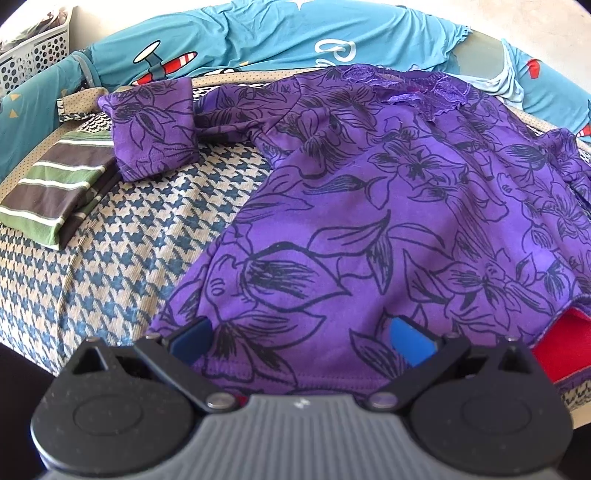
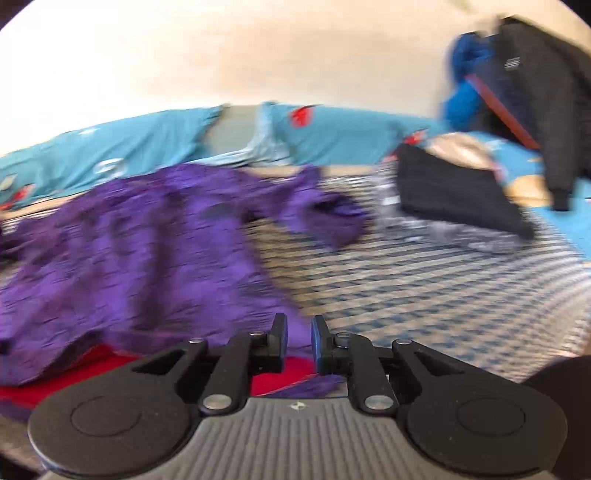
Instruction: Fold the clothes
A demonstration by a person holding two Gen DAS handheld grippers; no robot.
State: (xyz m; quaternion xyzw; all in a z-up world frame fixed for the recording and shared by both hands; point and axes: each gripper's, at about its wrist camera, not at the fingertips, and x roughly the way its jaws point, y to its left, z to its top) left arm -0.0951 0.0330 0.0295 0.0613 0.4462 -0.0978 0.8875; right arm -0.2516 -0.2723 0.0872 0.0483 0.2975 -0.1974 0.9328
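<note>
A purple top with black flower outlines lies spread flat on the houndstooth bedcover, collar at the far side, one sleeve folded out to the left. My left gripper hangs over its near hem, jaws wide apart, blue pads on either side of the cloth without pinching it. The right wrist view is blurred by motion. There the purple top lies to the left, and my right gripper hovers by its near right corner, pads a narrow gap apart with nothing clearly pinched. A red cloth shows under the hem.
A folded green and brown striped garment lies at the left, with a white perforated basket behind it. A teal printed blanket lines the far edge. A folded black garment and a hanging dark jacket are at the right.
</note>
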